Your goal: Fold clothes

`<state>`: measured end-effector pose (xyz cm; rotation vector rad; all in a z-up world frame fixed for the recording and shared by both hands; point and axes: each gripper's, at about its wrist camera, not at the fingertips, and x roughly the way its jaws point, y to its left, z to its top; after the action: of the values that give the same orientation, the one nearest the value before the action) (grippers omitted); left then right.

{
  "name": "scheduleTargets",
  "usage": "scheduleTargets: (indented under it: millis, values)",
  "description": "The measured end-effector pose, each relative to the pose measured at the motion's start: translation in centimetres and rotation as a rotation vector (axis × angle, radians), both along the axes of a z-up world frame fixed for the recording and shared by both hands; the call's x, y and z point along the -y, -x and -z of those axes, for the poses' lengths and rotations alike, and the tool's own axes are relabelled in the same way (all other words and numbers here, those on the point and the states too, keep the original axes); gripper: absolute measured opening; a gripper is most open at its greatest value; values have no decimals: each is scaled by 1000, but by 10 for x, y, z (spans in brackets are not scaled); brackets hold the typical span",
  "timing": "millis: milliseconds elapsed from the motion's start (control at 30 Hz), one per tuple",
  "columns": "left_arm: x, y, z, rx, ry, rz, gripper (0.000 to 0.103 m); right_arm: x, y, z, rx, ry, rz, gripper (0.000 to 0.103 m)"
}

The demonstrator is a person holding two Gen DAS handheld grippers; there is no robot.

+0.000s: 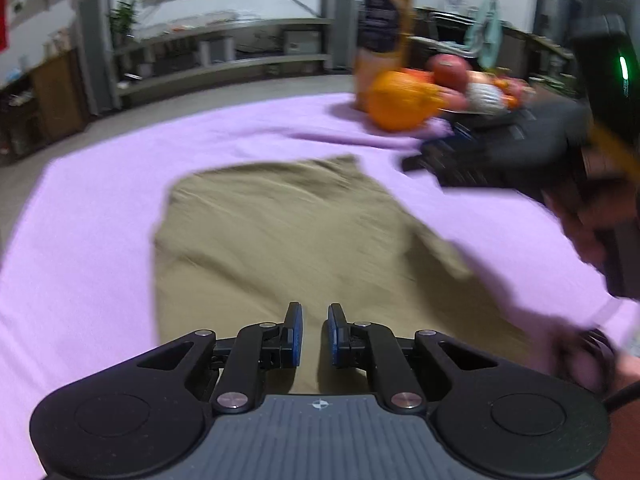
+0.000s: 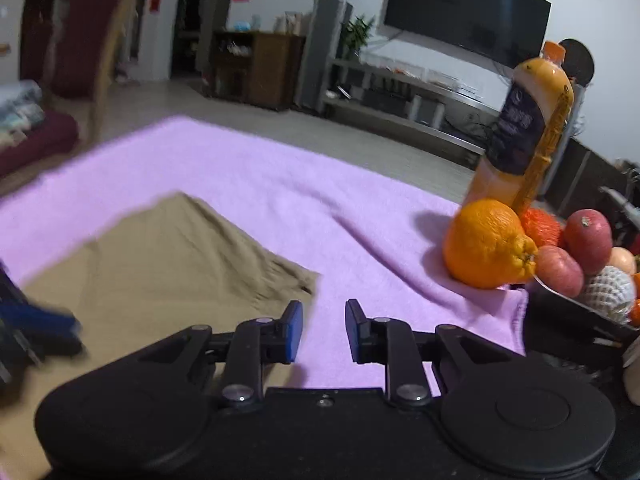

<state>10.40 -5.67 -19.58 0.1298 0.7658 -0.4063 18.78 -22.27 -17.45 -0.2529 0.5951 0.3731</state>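
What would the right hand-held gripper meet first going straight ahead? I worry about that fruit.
Probably only the purple blanket. The right hand-held gripper, open, points left of the orange and juice bottle; depth is unclear.

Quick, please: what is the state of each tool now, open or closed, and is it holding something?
Left tool: open, holding nothing, above the khaki garment.
Right tool: open, holding nothing.

The room looks dim and a bit blue. A bright light glares on the TV (image 2: 468, 16), far ahead of the right gripper. The tan garment (image 1: 280, 232) and the purple cloth (image 1: 100, 220) look smeared with blur. The orange (image 2: 486, 244) casts a soft shadow. Straight lines bend near the edges, and the corners go black.
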Motion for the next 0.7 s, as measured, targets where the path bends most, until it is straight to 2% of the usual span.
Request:
scheduleTargets:
  millis: [67, 200, 267, 333, 400, 500, 533, 600, 700]
  values:
    - [13, 22, 6, -9, -15, 62, 14, -6, 14, -11, -67, -63, -43, 24]
    - [33, 54, 8, 32, -92, 121, 10, -17, 34, -16, -235, -148, -44, 24]
    - [32, 61, 0, 3, -56, 151, 10, -23, 47, -15, -285, -175, -63, 24]
    - [28, 76, -11, 6, -30, 186, 14, -31, 61, -3, -289, -116, -117, 24]
    - [19, 93, -20, 32, -31, 208, 25, -39, 75, 8, -293, -58, -171, 24]
    - [-4, 104, -27, 41, -33, 140, 28, -38, 99, 27, -292, 64, -229, 21]
    - [-12, 107, -29, 42, -34, 112, 28, -34, 105, 30, -268, 106, -212, 22]
    - [-29, 111, -33, 45, -34, 51, 28, -18, 106, 22, -305, 69, -115, 24]
    - [-53, 109, -42, 49, -10, -62, 31, 10, 114, -3, -307, -37, 14, 24]
